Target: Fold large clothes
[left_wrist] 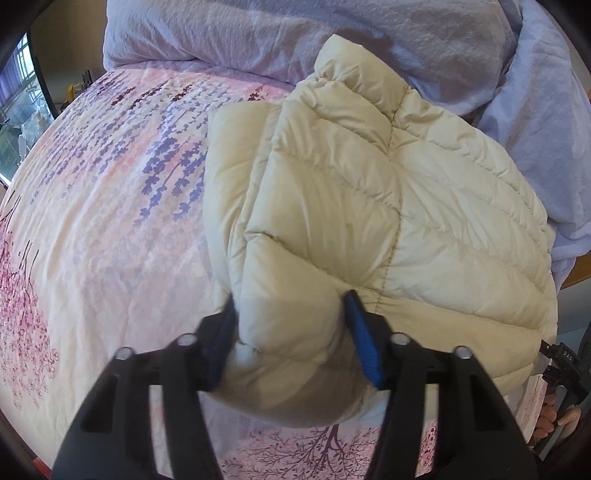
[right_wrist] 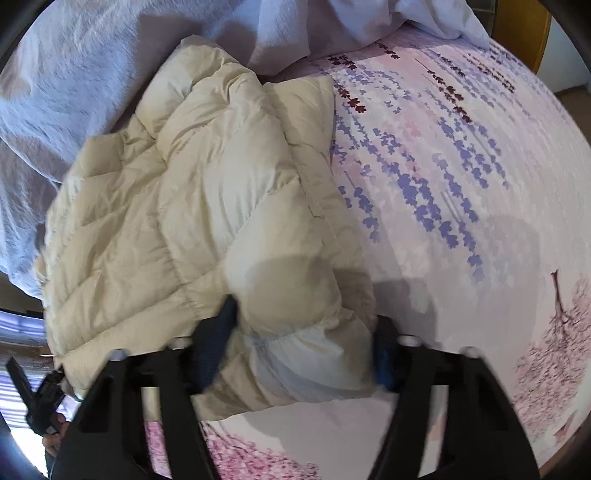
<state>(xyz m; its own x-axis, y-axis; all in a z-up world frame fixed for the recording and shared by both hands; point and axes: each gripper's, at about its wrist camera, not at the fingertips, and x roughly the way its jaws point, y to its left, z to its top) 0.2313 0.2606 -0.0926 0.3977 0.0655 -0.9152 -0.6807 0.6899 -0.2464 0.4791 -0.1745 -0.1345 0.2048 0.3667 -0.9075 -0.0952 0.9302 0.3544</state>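
A cream quilted down jacket [left_wrist: 388,206] lies folded on a bed with a floral sheet [left_wrist: 110,192]. My left gripper [left_wrist: 291,314] has its jaws wide apart around the near corner of the jacket; the puffy fabric bulges between the blue pads [left_wrist: 364,339]. In the right wrist view the same jacket [right_wrist: 192,206] lies left of centre. My right gripper [right_wrist: 303,332] stands with jaws wide around the jacket's near corner, the right pad [right_wrist: 384,365] partly hidden behind the fabric. Neither grip looks tight.
A lilac duvet [left_wrist: 295,33] is heaped at the bed's far side, touching the jacket; it also shows in the right wrist view [right_wrist: 74,74]. The floral sheet [right_wrist: 461,184] spreads right of the jacket. The other gripper and a hand [left_wrist: 561,413] show at the edge.
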